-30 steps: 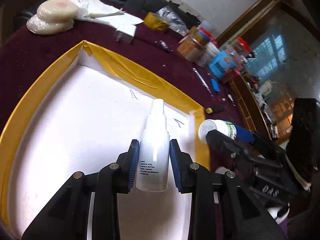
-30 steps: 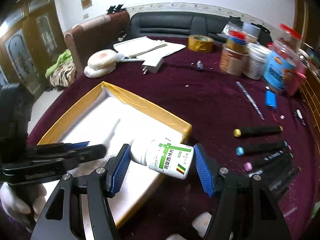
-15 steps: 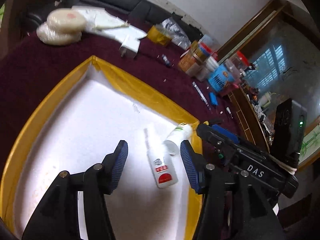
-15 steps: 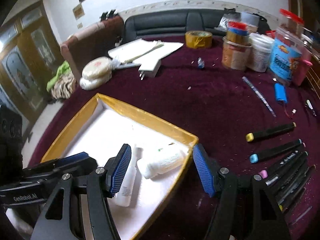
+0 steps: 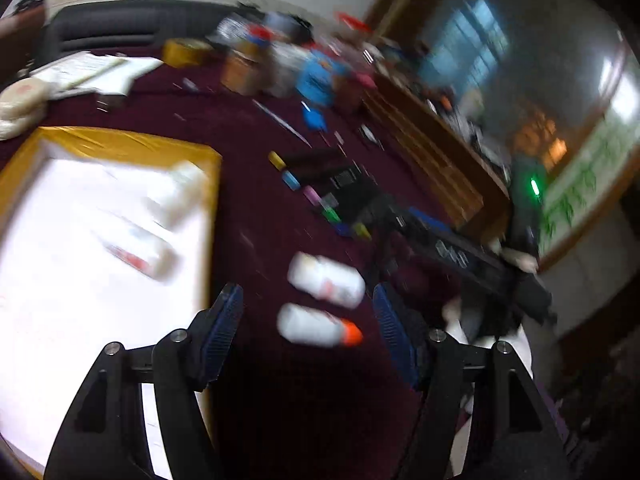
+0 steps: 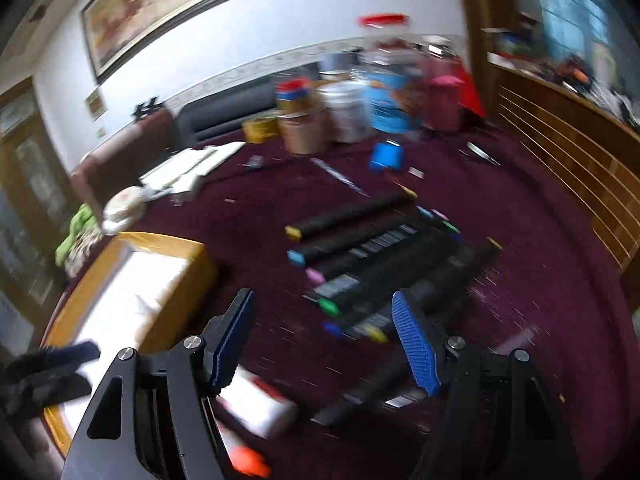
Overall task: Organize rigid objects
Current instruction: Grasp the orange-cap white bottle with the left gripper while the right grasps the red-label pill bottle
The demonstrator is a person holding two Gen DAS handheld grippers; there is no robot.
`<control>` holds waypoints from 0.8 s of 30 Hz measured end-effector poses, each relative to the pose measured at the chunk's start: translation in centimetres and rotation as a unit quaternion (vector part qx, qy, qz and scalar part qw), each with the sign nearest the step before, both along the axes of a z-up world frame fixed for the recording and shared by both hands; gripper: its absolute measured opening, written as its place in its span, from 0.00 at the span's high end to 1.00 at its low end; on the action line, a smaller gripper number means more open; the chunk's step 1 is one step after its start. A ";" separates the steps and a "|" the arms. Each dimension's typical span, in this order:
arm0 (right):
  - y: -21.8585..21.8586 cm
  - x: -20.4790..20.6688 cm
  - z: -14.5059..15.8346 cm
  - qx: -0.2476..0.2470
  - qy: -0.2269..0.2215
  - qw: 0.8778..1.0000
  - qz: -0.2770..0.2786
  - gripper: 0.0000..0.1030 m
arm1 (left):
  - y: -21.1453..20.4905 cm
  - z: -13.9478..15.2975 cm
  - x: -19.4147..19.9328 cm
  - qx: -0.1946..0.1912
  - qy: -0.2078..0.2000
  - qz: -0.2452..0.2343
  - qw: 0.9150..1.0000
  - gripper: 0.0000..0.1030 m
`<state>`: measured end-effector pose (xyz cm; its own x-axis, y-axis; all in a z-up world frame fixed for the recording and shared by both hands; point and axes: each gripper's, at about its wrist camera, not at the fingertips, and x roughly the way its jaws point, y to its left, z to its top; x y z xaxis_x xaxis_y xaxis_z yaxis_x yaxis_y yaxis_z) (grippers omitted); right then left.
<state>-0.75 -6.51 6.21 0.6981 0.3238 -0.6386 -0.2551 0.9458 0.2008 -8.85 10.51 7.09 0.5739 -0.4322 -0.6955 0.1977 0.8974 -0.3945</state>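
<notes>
Maroon worktop (image 5: 256,240) carries two white bottles (image 5: 326,280) at 12 o'clock of my left tool (image 5: 308,316), jaws opening, empty. Right tool (image 6: 326,338), opening, empty, faces black markers (image 6: 380,240). Gold-rimmed tray (image 5: 120,148) at 10 o'clock holds two bottles.

Maroon-clothed table (image 5: 256,216) is carrying a gold-rimmed tray (image 5: 120,148) w/ white floor at left. Two white bottles (image 5: 326,280), one w/ orange cap (image 5: 352,334), are lying on the cloth just beside the tray. Row of black markers (image 6: 380,248) w/ coloured ends is lying mid-table. Jars (image 6: 344,112), tape roll (image 6: 260,128), papers (image 6: 188,168) & a blue item (image 6: 386,156) are sitting at the far edge.
</notes>
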 end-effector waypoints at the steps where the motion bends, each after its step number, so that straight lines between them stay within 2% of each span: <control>1: -1.2 -0.1 -0.6 0.002 0.003 1.000 -0.011 0.37 | -1.0 -0.4 -0.1 0.010 0.004 -0.011 1.000 0.36; 3: -3.2 -0.1 -1.9 0.007 0.009 1.000 -0.029 0.37 | -3.0 -1.2 -0.2 0.039 0.008 -0.025 0.999 0.36; 6: -5.7 0.0 -3.6 0.024 0.023 0.998 -0.048 0.37 | -4.3 -1.8 -0.1 0.089 -0.005 -0.017 0.996 0.36; 10: -7.7 0.3 -4.5 0.076 0.037 0.995 -0.052 0.37 | -5.2 -2.0 0.5 0.135 -0.019 -0.011 0.991 0.36; 16: -7.8 0.2 -4.8 0.091 0.033 0.995 -0.037 0.37 | -6.2 -3.6 1.5 0.149 -0.003 -0.003 0.989 0.36; 23: -8.3 0.0 -5.2 0.108 0.039 0.993 -0.031 0.37 | -7.4 -5.6 2.5 0.159 0.023 0.001 0.987 0.31; 24: -8.3 0.0 -5.2 0.108 0.040 0.993 -0.031 0.37 | -7.5 -5.8 2.5 0.163 0.016 0.004 0.987 0.31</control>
<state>-0.79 -14.85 0.97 0.6709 0.4175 -0.6129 -0.1737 0.8920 0.4174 -6.37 3.06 1.32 0.5523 -0.1787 -0.8143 0.1830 0.9789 -0.0908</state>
